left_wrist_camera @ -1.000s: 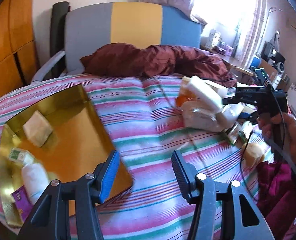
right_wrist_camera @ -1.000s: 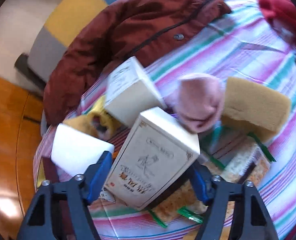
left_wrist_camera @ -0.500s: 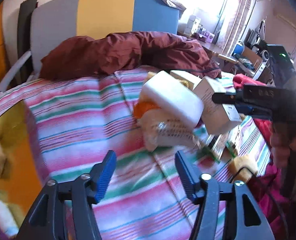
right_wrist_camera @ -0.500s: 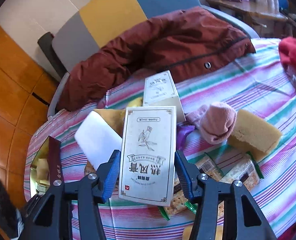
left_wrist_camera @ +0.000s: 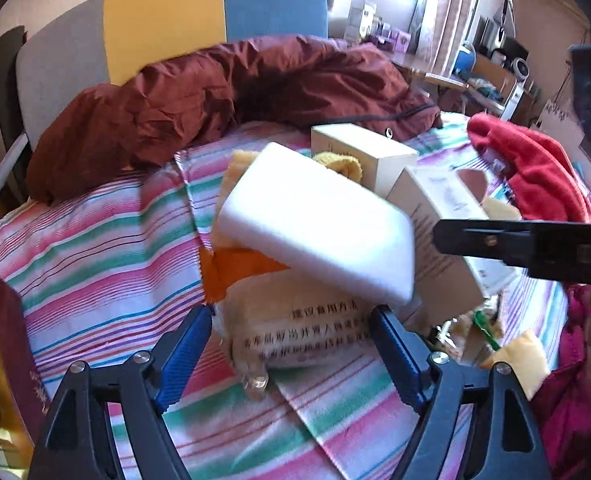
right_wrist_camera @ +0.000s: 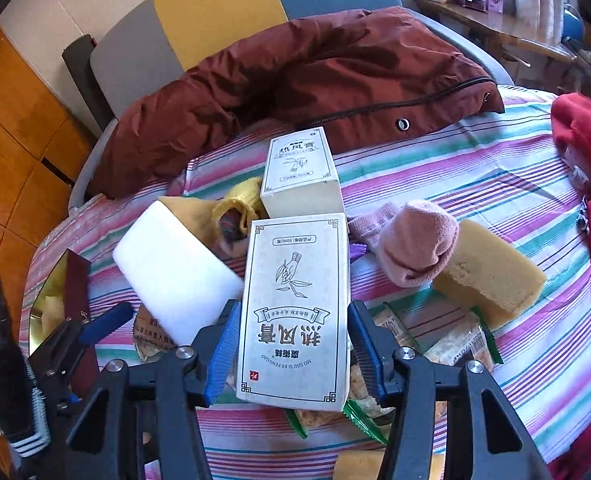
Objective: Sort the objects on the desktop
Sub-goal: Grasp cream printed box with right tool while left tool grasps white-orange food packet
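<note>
Half a second ago the left claw (left_wrist_camera: 291, 344) was back from the pile over bare striped cloth; now it has closed in, and its released jaws flank a clear snack packet (left_wrist_camera: 299, 328) printed with Chinese text, without visibly pressing it. The white foam block (left_wrist_camera: 315, 236) that sat mid-frame now fills the centre of the left view, tilted on top of that packet. The right claw (right_wrist_camera: 291, 344) is clenched on the tall white carton (right_wrist_camera: 295, 312) as before, its blue pads against both long sides, the carton upright and lifted above the cracker packets (right_wrist_camera: 451, 344) on the desk (right_wrist_camera: 475, 168) (striped cloth covers it).

Only the right view shows the carton's printed face, with a hand-and-sprig drawing and upside-down characters. It also shows the 2nd white carton (right_wrist_camera: 301, 176) lying behind it, the pink sock (right_wrist_camera: 415, 244) touching a tan sponge (right_wrist_camera: 491, 272), the yellow sock (right_wrist_camera: 239, 204) beside the foam block (right_wrist_camera: 175, 272), and the left claw (right_wrist_camera: 95, 324) low at the left near the gold tray (right_wrist_camera: 43, 312).

Only the left view shows the packet's text, an orange wrapper (left_wrist_camera: 239, 272) under the foam block, and the right claw's arm as a dark bar (left_wrist_camera: 527, 244) across the held carton (left_wrist_camera: 443, 220). Both views show the maroon jacket (left_wrist_camera: 215, 108) at the desk's far edge and the red garment (left_wrist_camera: 535, 168).
</note>
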